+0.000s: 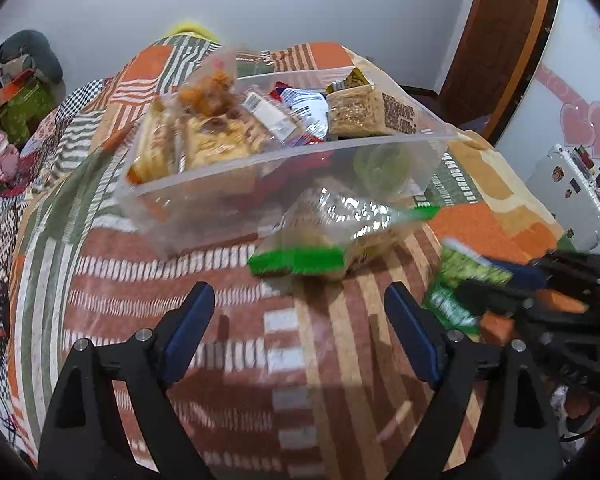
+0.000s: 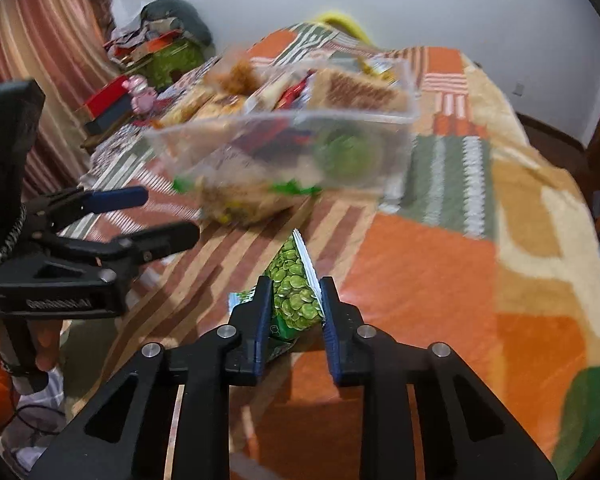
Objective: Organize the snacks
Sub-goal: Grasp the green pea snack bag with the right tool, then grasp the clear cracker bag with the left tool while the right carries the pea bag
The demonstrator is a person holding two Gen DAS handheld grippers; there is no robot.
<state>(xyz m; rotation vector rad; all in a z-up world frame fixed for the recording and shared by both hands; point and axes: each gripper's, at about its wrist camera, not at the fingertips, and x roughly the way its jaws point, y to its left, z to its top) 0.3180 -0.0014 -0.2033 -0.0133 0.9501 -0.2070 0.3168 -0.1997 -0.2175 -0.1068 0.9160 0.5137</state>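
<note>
Our right gripper squeezes the green pea bag, and our left gripper hangs wide apart near the clear box.

Bin: I see the plastic bin sitting on the blanket, ahead of both grippers.
In the bin: snack packs piled up to its rim.
Before the bin: a clear snack bag lies on the blanket, touching the bin's near wall.
Left gripper: I hold it above the blanket, just short of the clear bag, nothing between its fingers.
Right gripper: to the right of my left one, nearer to me than the bin.
Pea packet: between the right gripper's fingers, its tip pointing toward the bin.
Left of the bed: a cluttered side table.
</note>
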